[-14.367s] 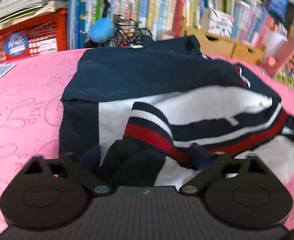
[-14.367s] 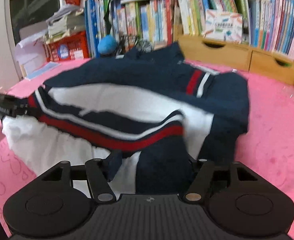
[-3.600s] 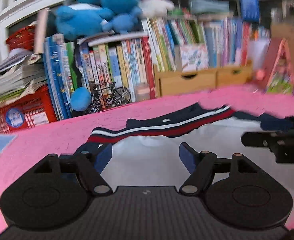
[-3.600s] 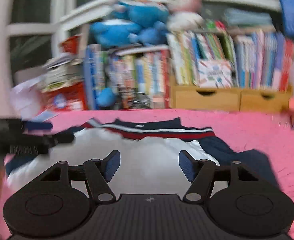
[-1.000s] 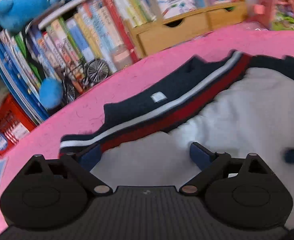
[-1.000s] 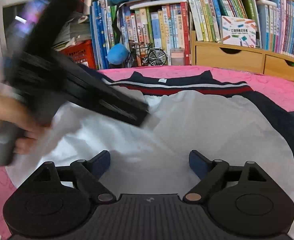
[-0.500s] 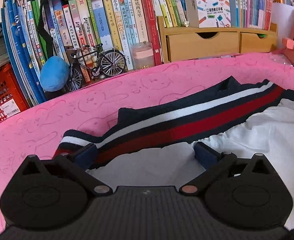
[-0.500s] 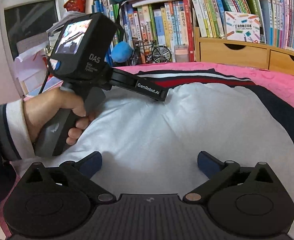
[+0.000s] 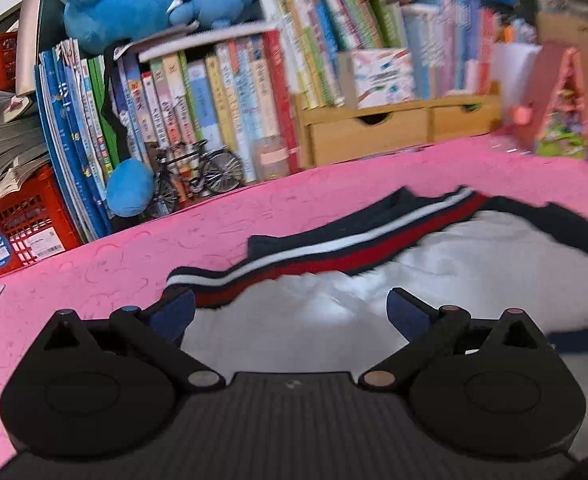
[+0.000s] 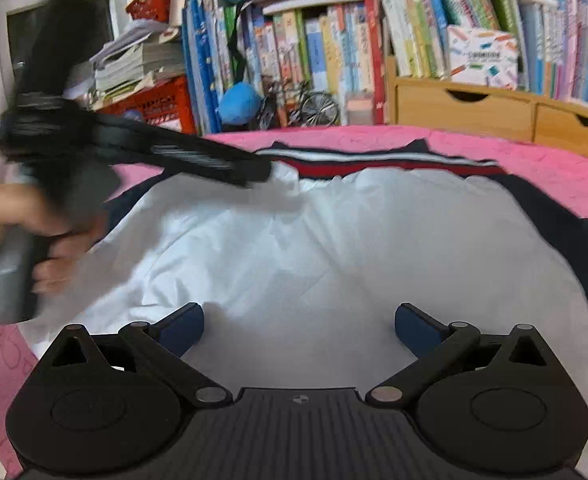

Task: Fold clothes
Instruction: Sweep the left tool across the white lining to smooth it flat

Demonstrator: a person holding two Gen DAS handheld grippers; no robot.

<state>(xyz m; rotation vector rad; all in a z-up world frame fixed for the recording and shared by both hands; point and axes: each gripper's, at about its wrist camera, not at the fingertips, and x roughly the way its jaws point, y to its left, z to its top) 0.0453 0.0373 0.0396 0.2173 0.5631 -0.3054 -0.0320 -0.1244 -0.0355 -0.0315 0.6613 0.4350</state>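
Left wrist: found the left gripper (image 9: 289,312) spread wide and holding nothing, drawn slightly up and back from the striped hem (image 9: 334,252) compared with half a second before. Saw the jacket (image 9: 434,280) lying white lining up on the pink cover (image 9: 93,280), on the near side of that hem, no longer bundled as it was some fourteen seconds earlier.

Right wrist: found the right gripper (image 10: 298,320) likewise wide apart and empty, poised over the lining well short of the hem. Caught the left gripper blurred in mid-swing, tip at the left end of the hem, after a steadier pose half a second before. Judged the spreading-out finished and the smoothing nearly so. Expected a first fold next, probably one side brought in toward the middle, below the hem.
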